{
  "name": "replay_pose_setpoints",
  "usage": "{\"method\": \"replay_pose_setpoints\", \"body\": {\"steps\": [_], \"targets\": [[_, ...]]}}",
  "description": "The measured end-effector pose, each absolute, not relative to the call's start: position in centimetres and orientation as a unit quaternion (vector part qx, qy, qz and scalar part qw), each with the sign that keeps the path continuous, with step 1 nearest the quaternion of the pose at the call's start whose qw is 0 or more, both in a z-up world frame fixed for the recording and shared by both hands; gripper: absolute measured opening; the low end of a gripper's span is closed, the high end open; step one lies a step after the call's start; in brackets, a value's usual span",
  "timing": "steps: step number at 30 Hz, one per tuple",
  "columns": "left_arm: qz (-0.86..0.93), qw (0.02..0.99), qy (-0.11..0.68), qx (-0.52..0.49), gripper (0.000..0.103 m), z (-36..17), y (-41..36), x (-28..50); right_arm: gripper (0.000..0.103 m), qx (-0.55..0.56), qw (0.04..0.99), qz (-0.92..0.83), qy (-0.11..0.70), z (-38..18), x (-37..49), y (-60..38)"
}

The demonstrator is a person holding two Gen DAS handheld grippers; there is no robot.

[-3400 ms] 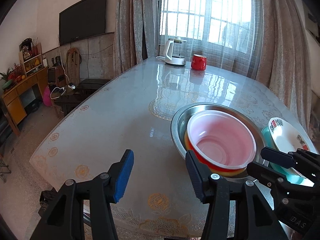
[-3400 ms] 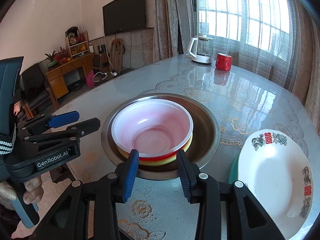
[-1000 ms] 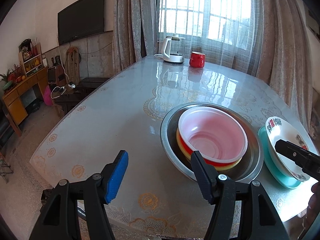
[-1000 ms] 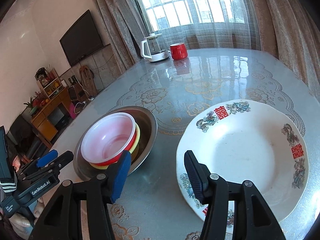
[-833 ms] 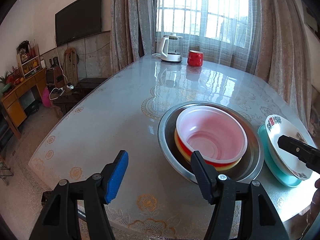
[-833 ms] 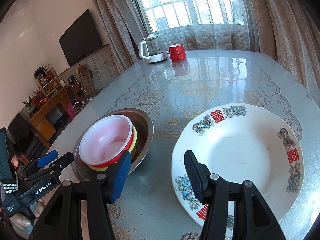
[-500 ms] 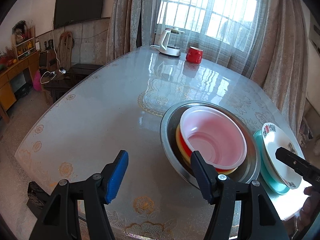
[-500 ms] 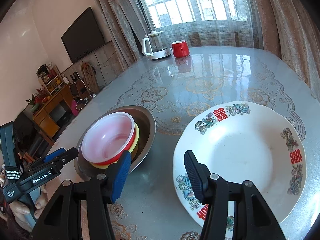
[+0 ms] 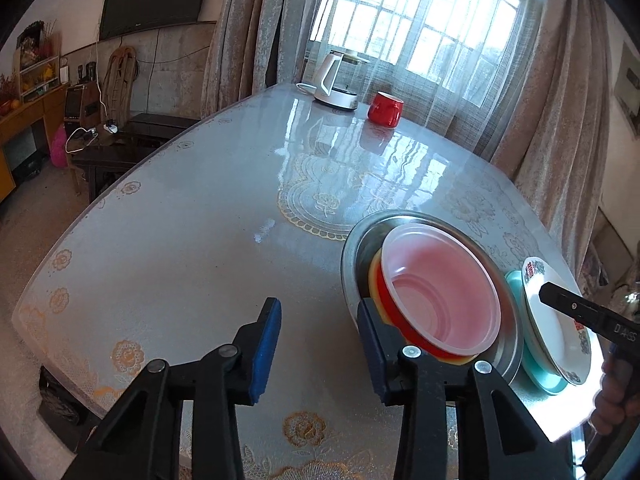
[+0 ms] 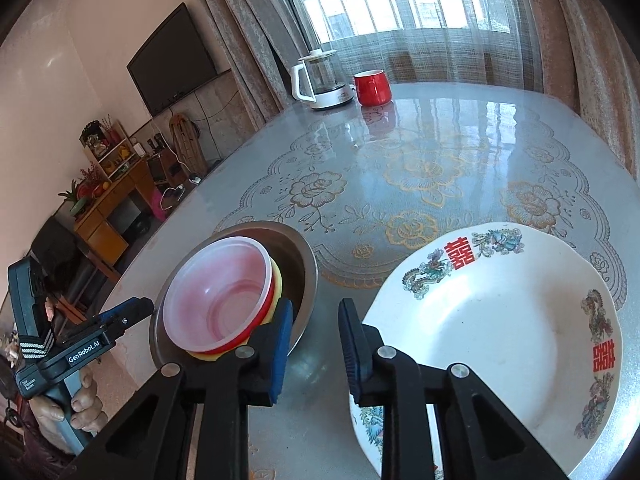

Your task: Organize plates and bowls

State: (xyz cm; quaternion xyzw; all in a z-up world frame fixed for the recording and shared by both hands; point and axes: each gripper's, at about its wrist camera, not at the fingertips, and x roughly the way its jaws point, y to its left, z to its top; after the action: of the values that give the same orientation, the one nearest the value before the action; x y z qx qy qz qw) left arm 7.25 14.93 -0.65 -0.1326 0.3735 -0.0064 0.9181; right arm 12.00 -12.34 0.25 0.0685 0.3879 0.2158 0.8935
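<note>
A steel basin (image 9: 354, 248) (image 10: 298, 256) holds a stack of bowls: a pink translucent bowl (image 9: 440, 292) (image 10: 218, 284) on a red and a yellow one. To its right a white patterned plate (image 10: 500, 320) (image 9: 556, 328) lies on a teal plate (image 9: 540, 374). My left gripper (image 9: 318, 338) is open and empty at the basin's near left rim. My right gripper (image 10: 314, 340) is open and empty between the basin and the white plate's near edge.
A white kettle (image 9: 334, 82) (image 10: 320, 80) and a red mug (image 9: 385, 108) (image 10: 373, 87) stand at the far end of the glass-topped table (image 9: 180, 240). Curtains and a window lie behind. The table's near edge is just below both grippers.
Both grippers stay open. The right gripper has narrowed a little and swung from the basin toward the white plate. The left view has tilted and shifted slightly left.
</note>
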Motion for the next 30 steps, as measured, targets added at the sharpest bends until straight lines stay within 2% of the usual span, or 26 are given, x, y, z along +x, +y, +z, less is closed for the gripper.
{"method": "replay_pose_setpoints", "body": {"steps": [24,30], "targets": [[-0.055,0.909,0.406,-0.078,0.028,-1.8,13.0,11.0,0.024,-0.039,0.875,0.215,0.432,-2.1,15.7,-8.1],[-0.055,0.911,0.401,-0.077,0.028,-1.8,12.9,10.9,0.019,-0.059,0.870,0.209,0.442,-2.7,15.8,-7.3]]}}
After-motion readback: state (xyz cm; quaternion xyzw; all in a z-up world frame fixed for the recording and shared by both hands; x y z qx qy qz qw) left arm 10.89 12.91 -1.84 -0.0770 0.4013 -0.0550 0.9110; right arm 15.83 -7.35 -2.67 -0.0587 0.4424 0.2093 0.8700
